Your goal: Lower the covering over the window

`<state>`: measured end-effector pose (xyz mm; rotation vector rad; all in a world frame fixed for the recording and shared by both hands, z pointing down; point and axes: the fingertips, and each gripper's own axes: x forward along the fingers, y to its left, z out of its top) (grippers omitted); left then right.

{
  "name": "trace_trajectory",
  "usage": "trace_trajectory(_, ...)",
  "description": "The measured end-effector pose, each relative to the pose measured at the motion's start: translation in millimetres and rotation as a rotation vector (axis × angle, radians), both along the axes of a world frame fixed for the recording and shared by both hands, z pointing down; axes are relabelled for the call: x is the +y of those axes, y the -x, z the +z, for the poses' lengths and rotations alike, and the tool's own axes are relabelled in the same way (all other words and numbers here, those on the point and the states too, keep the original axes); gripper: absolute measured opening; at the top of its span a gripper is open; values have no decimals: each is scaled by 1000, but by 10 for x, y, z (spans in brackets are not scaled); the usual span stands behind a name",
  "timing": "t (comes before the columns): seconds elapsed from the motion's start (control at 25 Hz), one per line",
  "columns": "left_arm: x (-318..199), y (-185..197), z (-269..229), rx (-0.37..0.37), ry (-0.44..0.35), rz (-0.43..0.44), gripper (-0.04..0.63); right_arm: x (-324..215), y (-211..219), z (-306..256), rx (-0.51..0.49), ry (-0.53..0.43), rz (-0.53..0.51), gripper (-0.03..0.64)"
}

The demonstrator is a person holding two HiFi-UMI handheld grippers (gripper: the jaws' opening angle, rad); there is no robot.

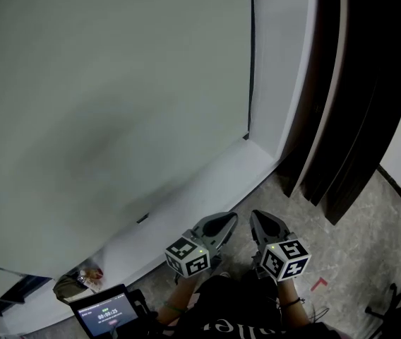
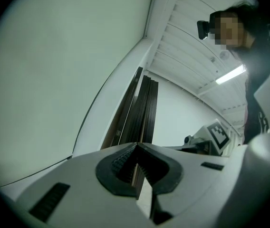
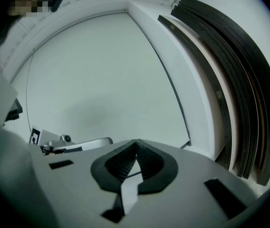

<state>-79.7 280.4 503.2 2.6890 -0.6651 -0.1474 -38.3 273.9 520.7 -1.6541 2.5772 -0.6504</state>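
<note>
With the left hand-held gripper and right hand-held gripper both closed on nothing, the blind may spring upward if unlatched.

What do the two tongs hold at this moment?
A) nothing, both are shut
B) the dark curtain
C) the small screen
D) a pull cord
A: the left tongs and the right tongs each show their jaws closed together with nothing between them.
</note>
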Motion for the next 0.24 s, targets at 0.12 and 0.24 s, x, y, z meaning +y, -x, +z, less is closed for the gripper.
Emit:
trace_trajectory(0.12, 9, 75, 20, -5, 4, -1, 3, -1, 78, -1, 4, 1, -6, 9)
trace_trajectory(0.24, 0, 132, 55, -13, 8, -7, 3, -15, 135, 17, 7, 4, -14, 9)
